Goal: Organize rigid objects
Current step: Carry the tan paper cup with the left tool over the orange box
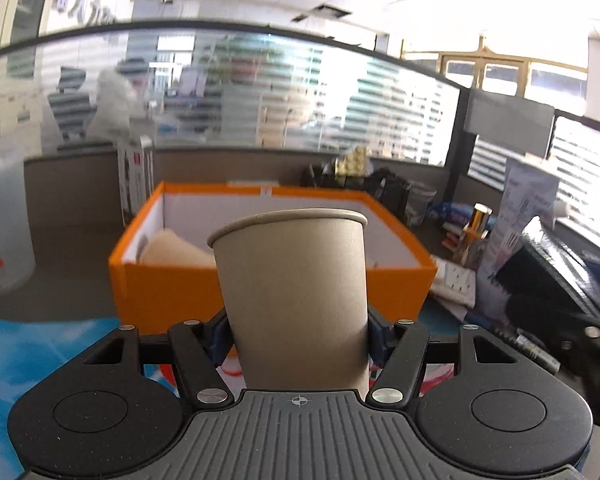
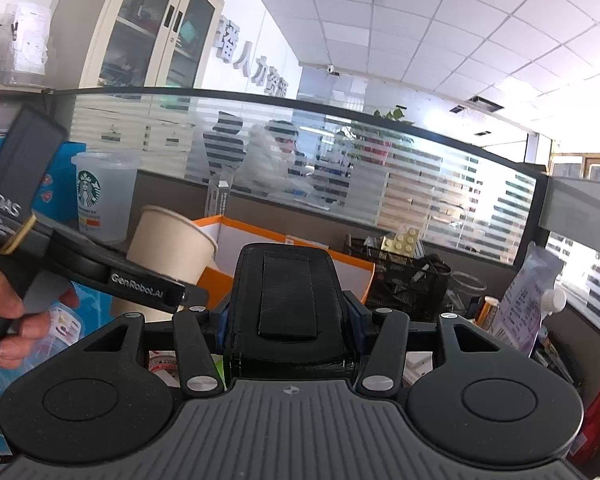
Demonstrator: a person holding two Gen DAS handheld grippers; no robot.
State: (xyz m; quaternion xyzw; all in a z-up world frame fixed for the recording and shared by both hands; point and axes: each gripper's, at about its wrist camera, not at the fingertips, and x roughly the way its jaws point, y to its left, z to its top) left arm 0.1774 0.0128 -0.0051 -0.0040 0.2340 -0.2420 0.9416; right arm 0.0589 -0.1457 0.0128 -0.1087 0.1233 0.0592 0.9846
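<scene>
My left gripper (image 1: pixel 298 334) is shut on a tan paper cup (image 1: pixel 292 288) and holds it upright in front of an open orange box (image 1: pixel 172 284). The box has a white inside and a beige object (image 1: pixel 172 250) lies in it. In the right wrist view the same cup (image 2: pixel 168 246) is tilted, held beside the orange box (image 2: pixel 352 264). My right gripper (image 2: pixel 288 322) is shut on a black leather case (image 2: pixel 288 300) with a strap down its middle, held just before the box.
A clear Starbucks cup (image 2: pixel 100 196) stands at the left. A black mesh basket (image 2: pixel 408 276) with yellow bricks sits behind the box. Bottles, papers and a black device (image 1: pixel 556 280) crowd the right. A glass partition runs along the back.
</scene>
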